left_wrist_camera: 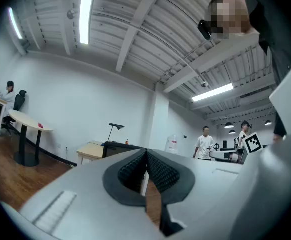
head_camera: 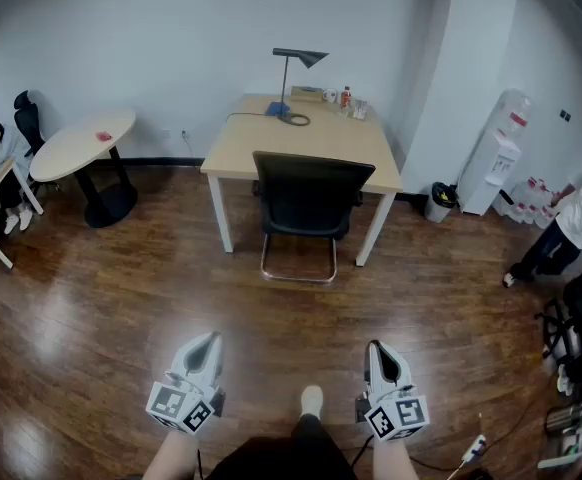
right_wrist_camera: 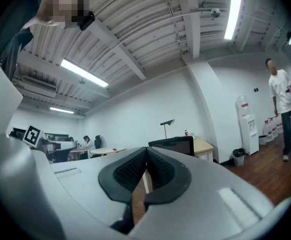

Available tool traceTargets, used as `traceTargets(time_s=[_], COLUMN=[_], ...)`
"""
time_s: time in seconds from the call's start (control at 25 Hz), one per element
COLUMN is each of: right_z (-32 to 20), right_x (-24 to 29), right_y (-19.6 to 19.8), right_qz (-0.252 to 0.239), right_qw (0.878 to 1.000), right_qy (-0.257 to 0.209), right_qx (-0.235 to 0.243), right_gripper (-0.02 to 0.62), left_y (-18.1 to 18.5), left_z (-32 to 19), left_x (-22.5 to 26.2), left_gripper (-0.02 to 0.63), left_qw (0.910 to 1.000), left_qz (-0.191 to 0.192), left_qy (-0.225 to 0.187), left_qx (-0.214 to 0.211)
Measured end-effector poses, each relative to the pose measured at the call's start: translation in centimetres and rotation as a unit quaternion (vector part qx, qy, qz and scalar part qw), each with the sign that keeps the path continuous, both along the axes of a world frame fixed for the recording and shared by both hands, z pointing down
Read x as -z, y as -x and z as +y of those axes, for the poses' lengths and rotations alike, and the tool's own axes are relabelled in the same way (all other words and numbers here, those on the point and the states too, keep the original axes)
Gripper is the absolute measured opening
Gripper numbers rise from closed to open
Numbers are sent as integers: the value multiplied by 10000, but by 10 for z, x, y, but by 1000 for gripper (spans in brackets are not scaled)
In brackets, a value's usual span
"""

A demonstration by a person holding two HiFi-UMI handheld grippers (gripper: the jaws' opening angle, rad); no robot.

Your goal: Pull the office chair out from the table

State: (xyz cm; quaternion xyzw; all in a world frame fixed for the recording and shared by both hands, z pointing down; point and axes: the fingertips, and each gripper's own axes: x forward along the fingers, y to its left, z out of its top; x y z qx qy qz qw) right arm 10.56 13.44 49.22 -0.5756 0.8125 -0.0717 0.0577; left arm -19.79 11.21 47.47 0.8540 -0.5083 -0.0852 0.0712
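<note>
A black office chair (head_camera: 309,206) on a chrome sled base is pushed in at the near side of a light wooden table (head_camera: 301,140). Its backrest top shows in the left gripper view as the chair (left_wrist_camera: 116,145) and in the right gripper view as the chair (right_wrist_camera: 174,144). My left gripper (head_camera: 207,345) and right gripper (head_camera: 377,352) are held low near the bottom of the head view, well short of the chair, both pointing level at it. Both are shut with nothing between the jaws.
A black desk lamp (head_camera: 293,68), cups and a bottle (head_camera: 345,97) stand on the table. A round table (head_camera: 83,144) is at the left. A water dispenser (head_camera: 499,154) and bin (head_camera: 439,201) are right of the table. A person (head_camera: 571,220) walks at the right; equipment stands beyond.
</note>
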Motion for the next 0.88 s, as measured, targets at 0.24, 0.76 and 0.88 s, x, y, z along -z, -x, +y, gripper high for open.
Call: traceTargets(time_s=[0.24,0.76,0.88], right_z=[-74,-218,-236], right_x=[4,20,10], right_y=[-42,-130,-138], right_qz=[45,75,63], right_qw=[10000,9995,9994], right_qy=[-46,-116,-38], right_qx=[67,290,334], right_gripper=[14,14,14], left_y=[-37,-118,-126], left_z=[-72,-202,-219], left_x=[5,20,15], left_gripper=[2,2,2], left_qw=[9999,9994,9994], left_qz=[-21,-54,-124], left_qy=[-39,-167,-122], left_qx=[92,282,309])
